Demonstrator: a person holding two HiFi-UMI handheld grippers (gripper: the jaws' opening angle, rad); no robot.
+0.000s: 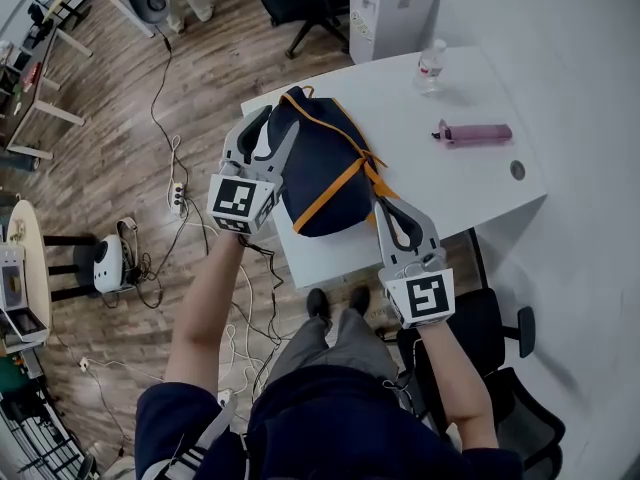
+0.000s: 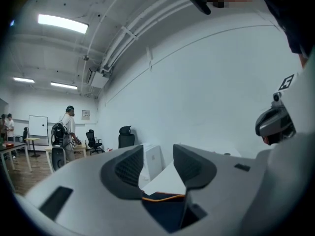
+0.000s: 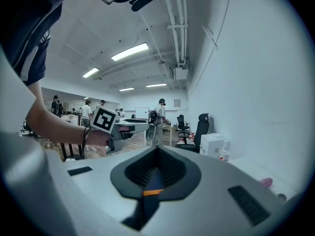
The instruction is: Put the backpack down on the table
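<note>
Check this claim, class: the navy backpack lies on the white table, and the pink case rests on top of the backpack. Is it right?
Not quite. The pink case does not rest on top of the navy backpack; it lies on the white table itself, apart from the backpack. The head view shows this. The rest stands: the backpack does lie on the table.

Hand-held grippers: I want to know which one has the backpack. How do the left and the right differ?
The left hand-held gripper has its jaws apart, pressing nothing, with the table showing through the gap; the right hand-held gripper has its jaws closed on the navy, orange-trimmed fabric of the backpack. In the head view the left is at the backpack's left side, the right at its right edge. Both carry a marker cube.
</note>
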